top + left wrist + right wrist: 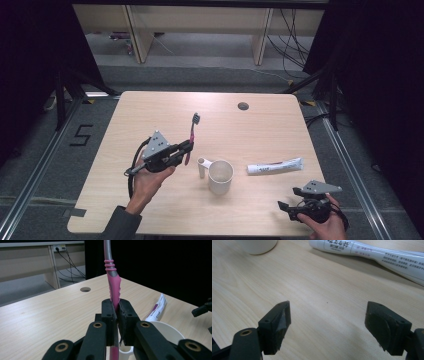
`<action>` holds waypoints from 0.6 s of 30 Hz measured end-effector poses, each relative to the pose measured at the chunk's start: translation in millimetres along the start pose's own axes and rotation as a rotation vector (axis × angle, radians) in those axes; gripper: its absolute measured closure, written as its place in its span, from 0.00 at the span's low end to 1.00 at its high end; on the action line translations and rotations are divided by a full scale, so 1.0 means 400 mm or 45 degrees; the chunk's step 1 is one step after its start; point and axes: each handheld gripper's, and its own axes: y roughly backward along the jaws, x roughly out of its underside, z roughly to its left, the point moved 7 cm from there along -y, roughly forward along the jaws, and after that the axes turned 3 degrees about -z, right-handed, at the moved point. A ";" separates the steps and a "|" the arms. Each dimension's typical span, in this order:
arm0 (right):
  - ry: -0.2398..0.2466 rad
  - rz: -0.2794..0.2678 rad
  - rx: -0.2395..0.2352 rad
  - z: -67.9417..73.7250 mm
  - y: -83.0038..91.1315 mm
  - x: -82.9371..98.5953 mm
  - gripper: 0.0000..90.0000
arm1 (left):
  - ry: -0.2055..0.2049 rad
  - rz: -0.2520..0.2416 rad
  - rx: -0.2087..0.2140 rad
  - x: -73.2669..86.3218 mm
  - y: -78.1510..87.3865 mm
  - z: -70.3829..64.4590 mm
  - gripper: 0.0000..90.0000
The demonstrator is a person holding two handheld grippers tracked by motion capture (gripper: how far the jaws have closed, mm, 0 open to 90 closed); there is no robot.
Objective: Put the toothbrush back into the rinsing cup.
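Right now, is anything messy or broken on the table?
Nothing stands out. The left gripper holds the pink toothbrush upright by its handle, above the table. The white cup stands upright, the toothpaste tube lies flat beside it, and the right gripper is open above bare wood.

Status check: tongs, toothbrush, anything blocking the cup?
Left tongs shut on toothbrush, held upright left of cup. Right tongs open, empty, low over the table. Toothpaste tube lies right of cup; cup mouth unobstructed.
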 end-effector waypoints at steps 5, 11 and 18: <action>0.001 0.001 0.000 0.000 0.000 0.000 0.24 | -0.003 -0.011 0.018 -0.013 -0.022 -0.013 0.93; 0.069 -0.009 0.020 -0.013 0.002 -0.004 0.24 | 0.001 -0.028 0.039 -0.026 -0.049 -0.030 0.93; 0.067 -0.017 0.015 -0.011 0.002 -0.005 0.24 | -0.002 -0.028 0.045 -0.026 -0.076 -0.040 0.92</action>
